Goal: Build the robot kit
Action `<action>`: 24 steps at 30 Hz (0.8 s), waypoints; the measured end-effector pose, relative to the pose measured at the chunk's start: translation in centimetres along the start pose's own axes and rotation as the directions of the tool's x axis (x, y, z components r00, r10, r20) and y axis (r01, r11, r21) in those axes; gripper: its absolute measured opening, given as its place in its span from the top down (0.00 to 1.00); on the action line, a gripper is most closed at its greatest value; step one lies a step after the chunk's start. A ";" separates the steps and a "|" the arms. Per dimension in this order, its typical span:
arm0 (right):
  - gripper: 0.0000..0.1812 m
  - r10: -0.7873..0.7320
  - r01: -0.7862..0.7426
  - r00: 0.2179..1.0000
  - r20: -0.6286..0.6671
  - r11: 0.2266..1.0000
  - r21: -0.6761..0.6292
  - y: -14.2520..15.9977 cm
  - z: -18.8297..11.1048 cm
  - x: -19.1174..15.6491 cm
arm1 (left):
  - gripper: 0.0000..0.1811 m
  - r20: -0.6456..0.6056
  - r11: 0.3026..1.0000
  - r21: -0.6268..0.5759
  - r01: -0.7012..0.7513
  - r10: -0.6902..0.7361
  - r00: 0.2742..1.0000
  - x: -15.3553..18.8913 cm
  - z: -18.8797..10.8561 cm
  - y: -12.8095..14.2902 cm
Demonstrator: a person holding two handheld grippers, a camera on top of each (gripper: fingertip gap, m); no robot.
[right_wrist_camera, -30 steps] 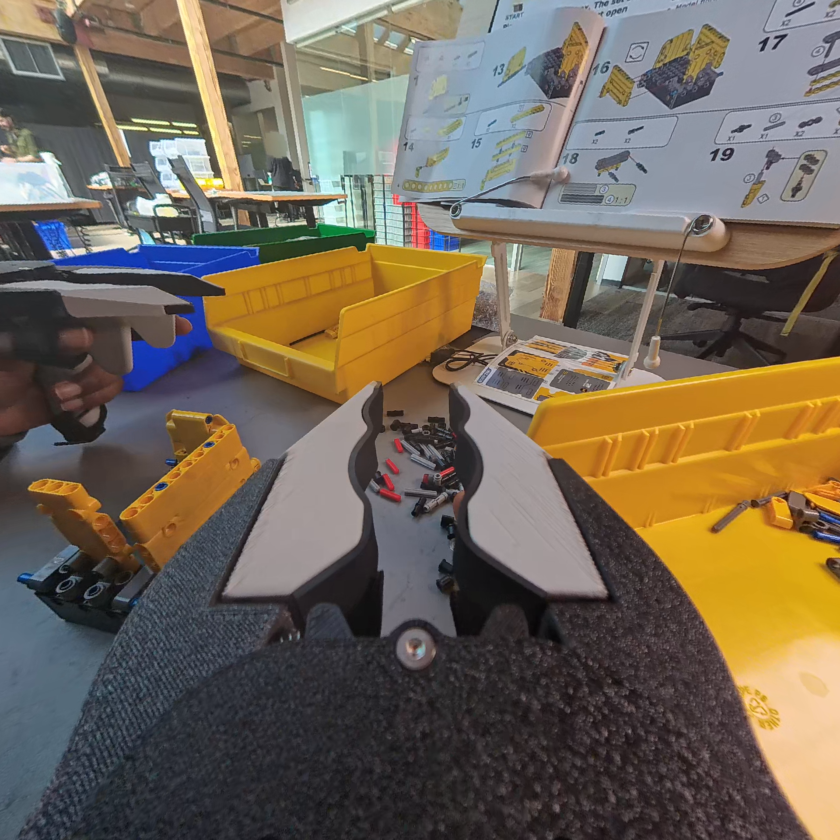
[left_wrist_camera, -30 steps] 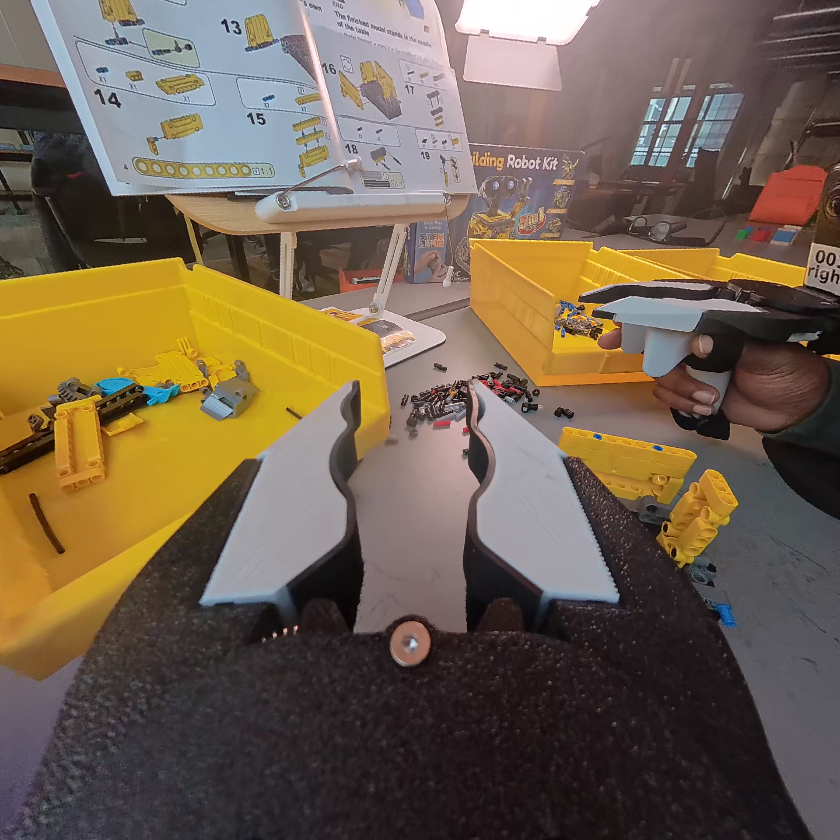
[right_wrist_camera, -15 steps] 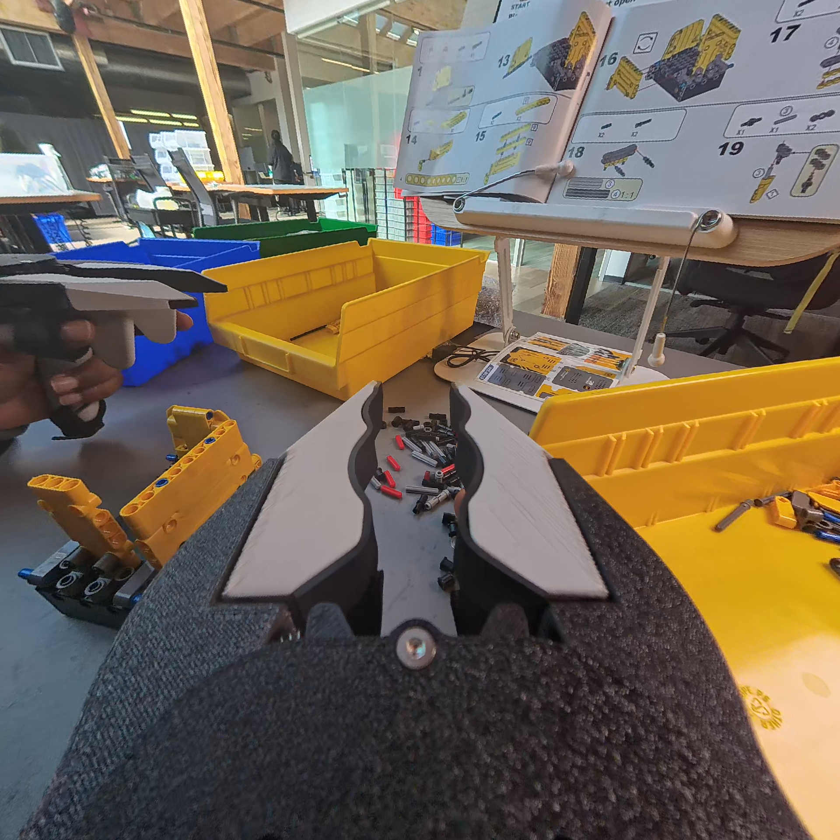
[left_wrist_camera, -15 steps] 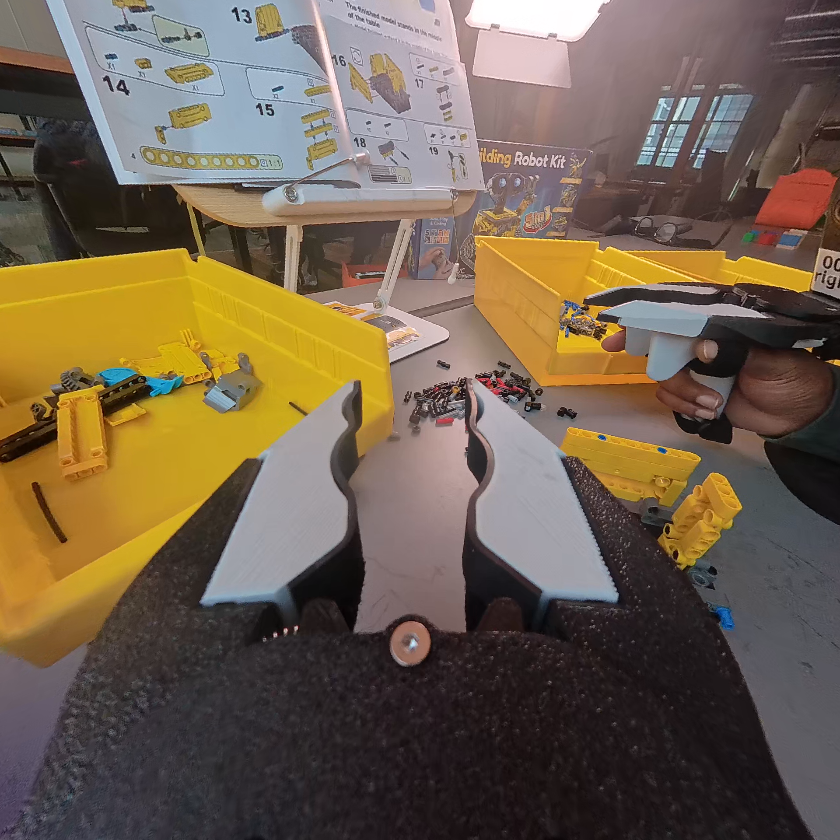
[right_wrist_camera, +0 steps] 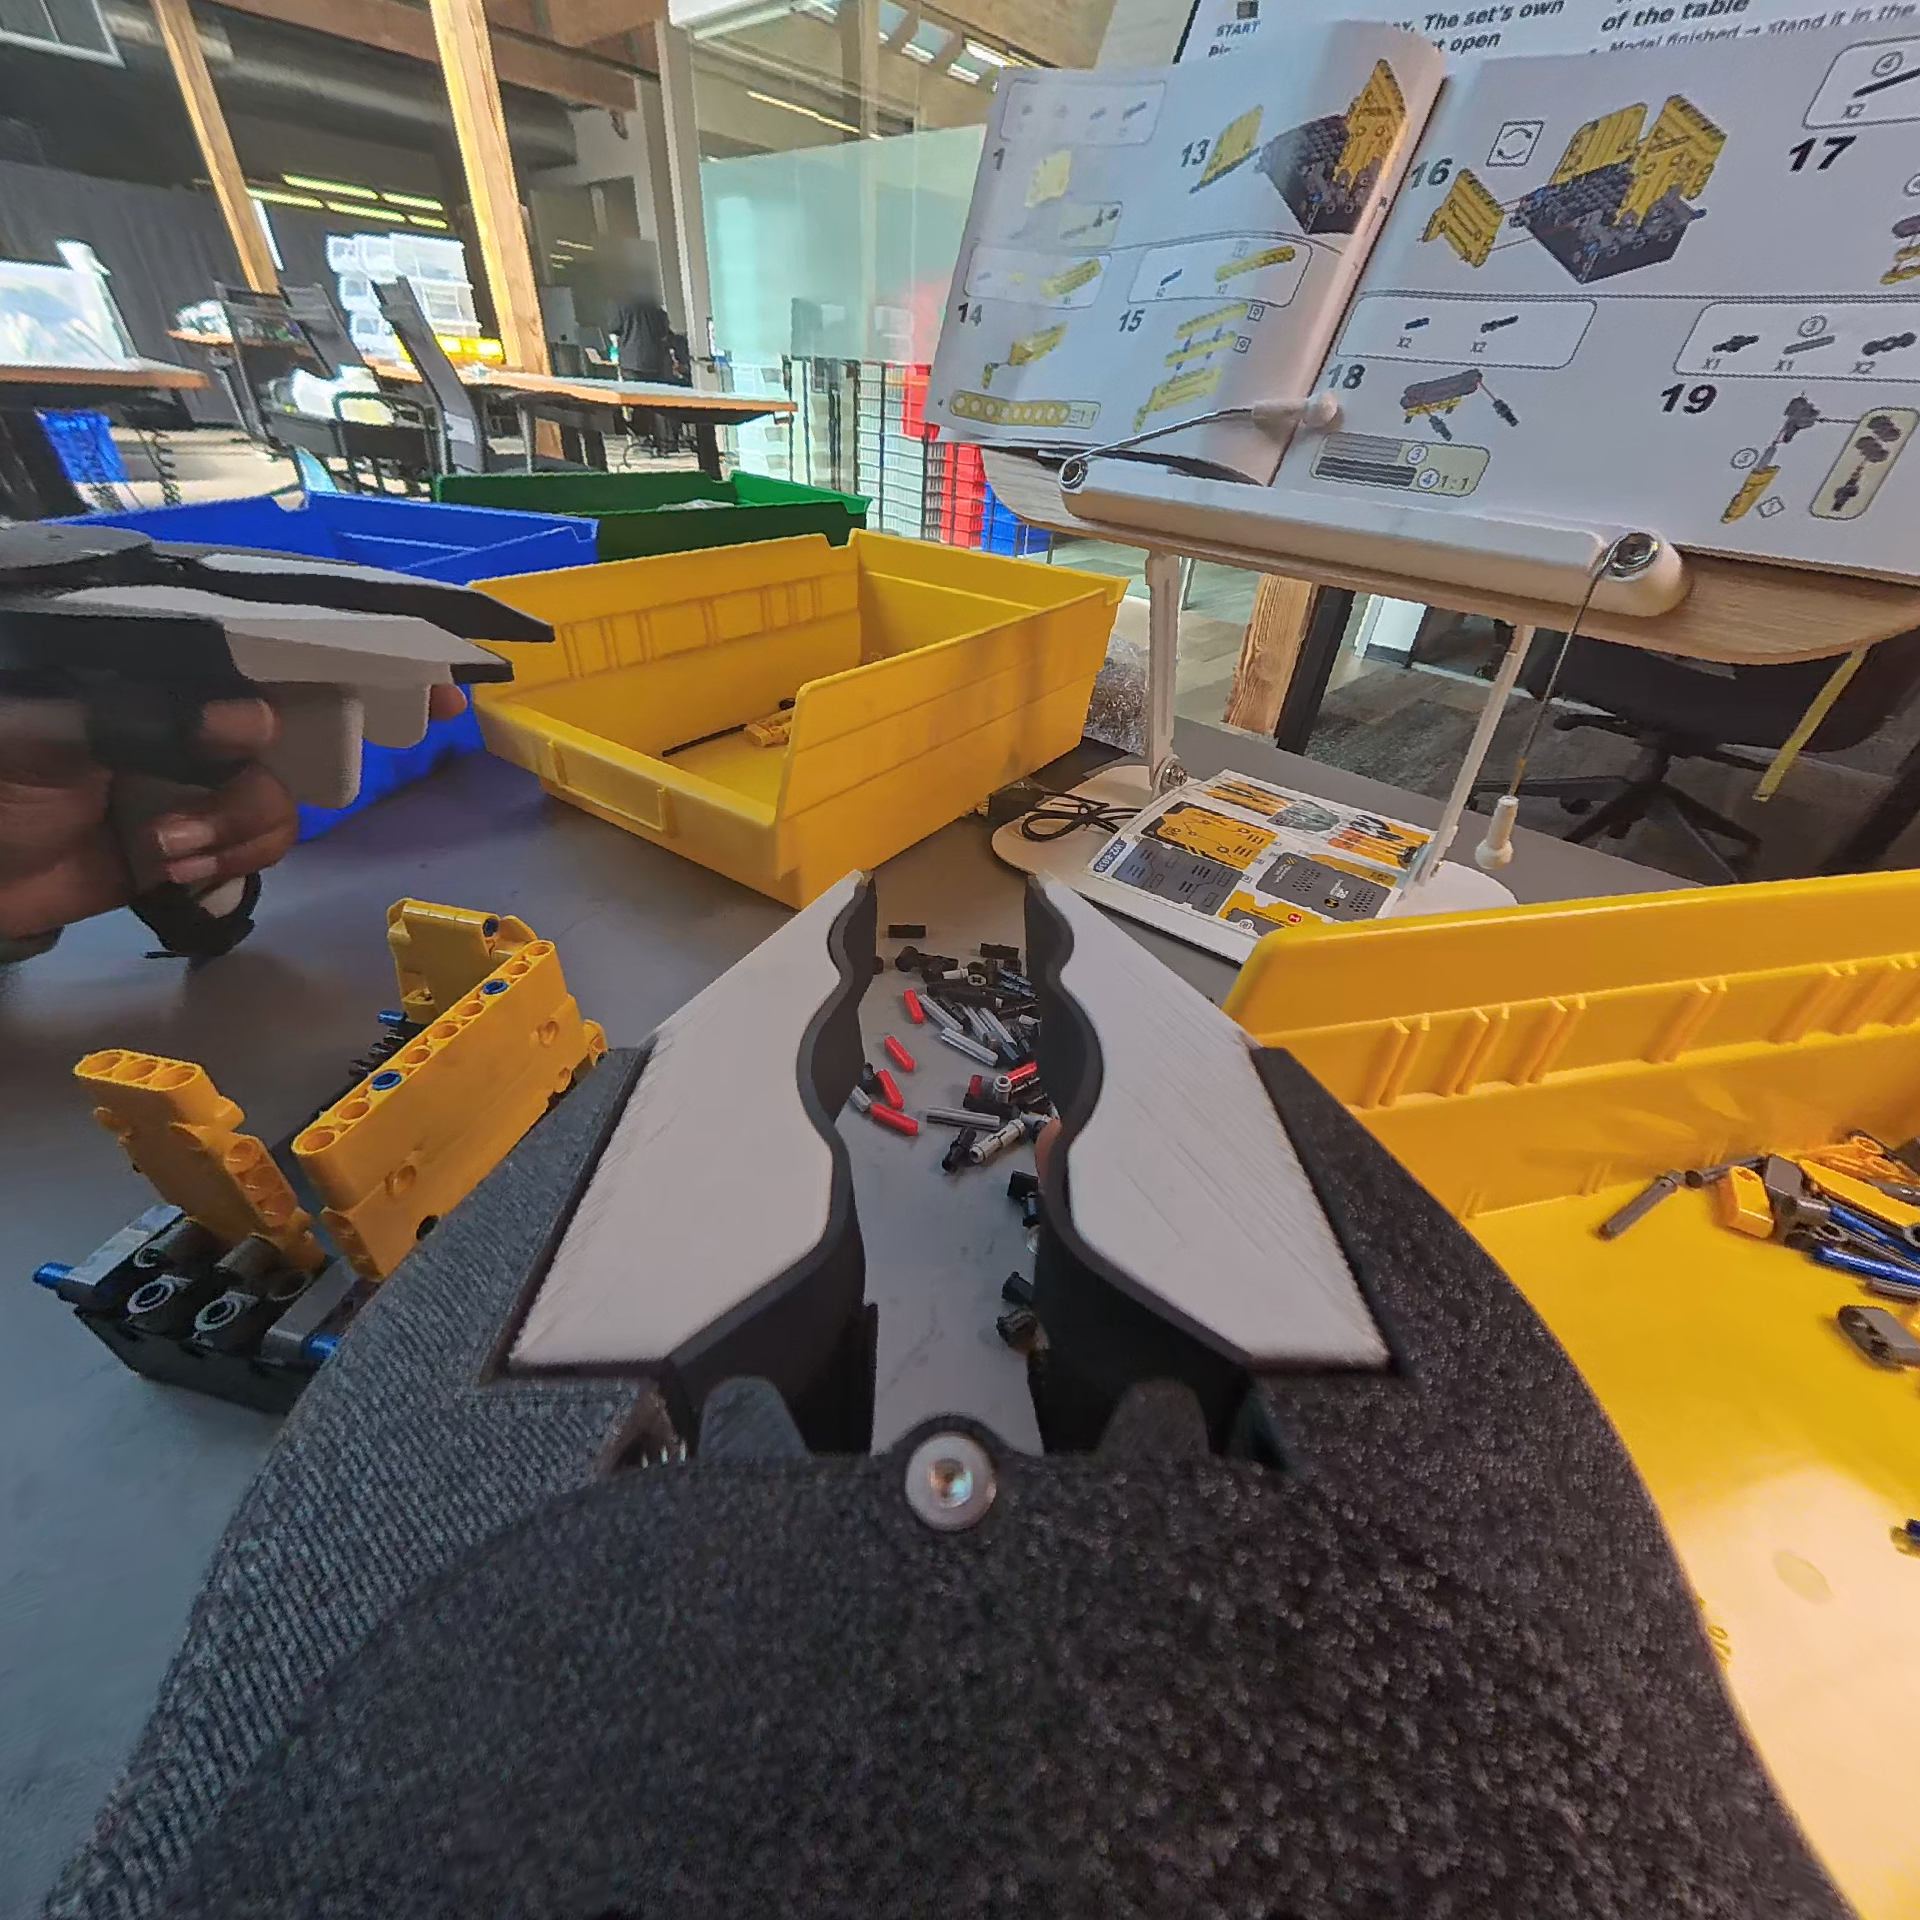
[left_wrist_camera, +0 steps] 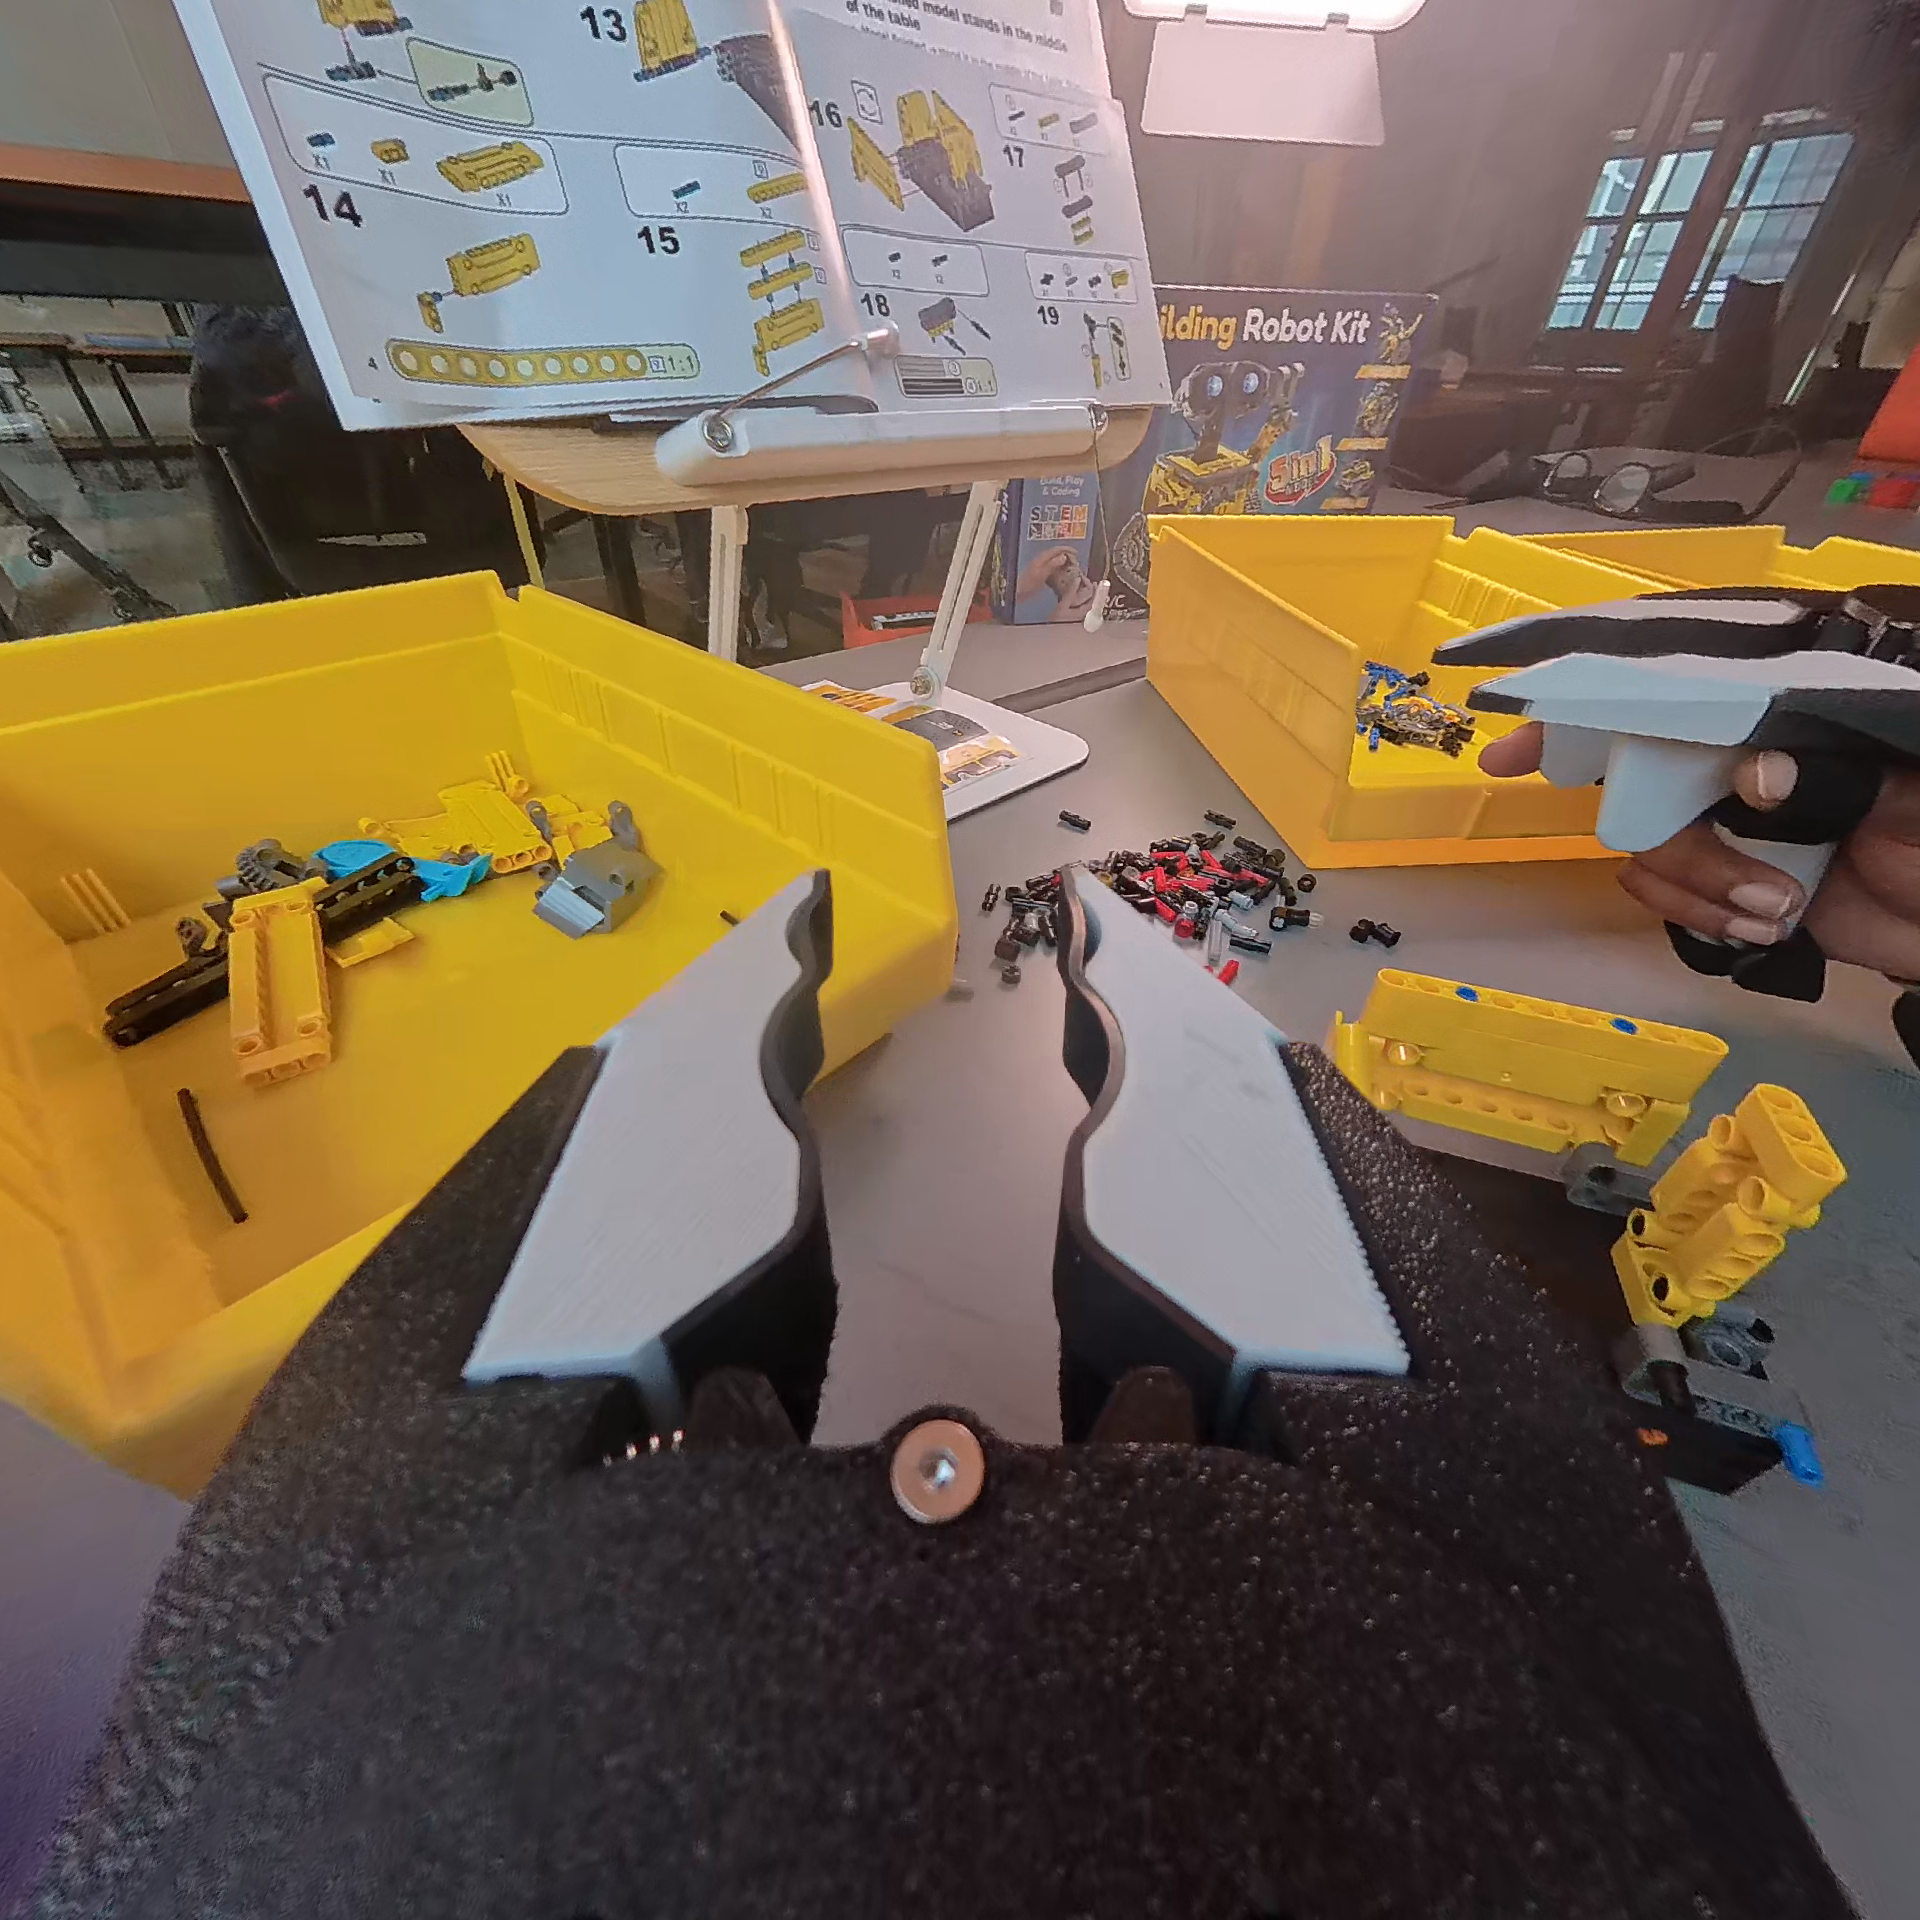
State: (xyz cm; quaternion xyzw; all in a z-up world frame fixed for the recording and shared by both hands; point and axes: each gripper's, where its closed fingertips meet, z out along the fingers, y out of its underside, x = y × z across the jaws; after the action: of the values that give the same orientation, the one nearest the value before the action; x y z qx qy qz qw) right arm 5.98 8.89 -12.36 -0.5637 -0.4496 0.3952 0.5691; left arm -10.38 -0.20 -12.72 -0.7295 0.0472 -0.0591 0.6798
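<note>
Left wrist view: the left gripper point(left_wrist_camera: 940, 909) hovers spread and empty above the table point(left_wrist_camera: 935, 1143), its left fingertip over a yellow bin point(left_wrist_camera: 727, 748) rim, a pile of pins point(left_wrist_camera: 1164, 883) just ahead, a yellow assembly point(left_wrist_camera: 1507, 1070) to its right

Right wrist view: the right gripper point(right_wrist_camera: 945, 904) is spread and empty, directly over the pins point(right_wrist_camera: 966, 1049); a second bin point(right_wrist_camera: 1558, 1060) lies right, the assembly point(right_wrist_camera: 436, 1091) left

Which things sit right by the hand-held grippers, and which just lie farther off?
Close by: left hand-held gripper, right hand-held gripper, both open, empty; loose pin pile; yellow brick assembly.
Farther off: yellow bins; instruction booklet; kit box.
</note>
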 end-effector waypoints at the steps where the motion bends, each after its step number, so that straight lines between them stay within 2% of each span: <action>1: 0.85 -0.003 0.003 1.000 -0.002 1.000 -0.001 0.0 0.0 0.0 | 0.78 0.010 1.000 0.008 -0.001 0.001 1.000 -0.3 0.1 -0.4; 9: 0.86 -0.020 0.020 1.000 -0.017 1.000 -0.006 0.1 0.0 0.2 | 0.80 0.086 0.988 0.135 -0.079 0.068 0.994 -2.9 2.4 -8.1; 16: 0.87 -0.041 0.041 0.999 -0.025 0.999 -0.009 0.0 -0.1 0.3 | 0.89 0.138 0.967 0.221 -0.122 0.093 0.986 -5.7 7.0 -15.8; 20: 0.88 -0.079 0.079 0.997 -0.023 0.997 -0.011 -0.2 -0.2 0.1 | 0.93 0.173 0.974 0.194 -0.117 0.083 0.981 -8.3 10.6 -16.8; 24: 0.88 -0.133 0.133 0.991 -0.028 0.991 -0.017 -0.2 -0.2 -0.1 | 0.97 0.228 0.983 0.119 -0.143 0.113 0.967 -10.8 13.5 -15.7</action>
State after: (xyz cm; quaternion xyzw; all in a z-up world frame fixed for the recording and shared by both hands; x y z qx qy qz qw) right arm 6.11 8.71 -12.16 -0.5425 -0.4810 0.3446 0.5964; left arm -19.23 15.81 1.76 -0.6794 0.0144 0.0632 0.7309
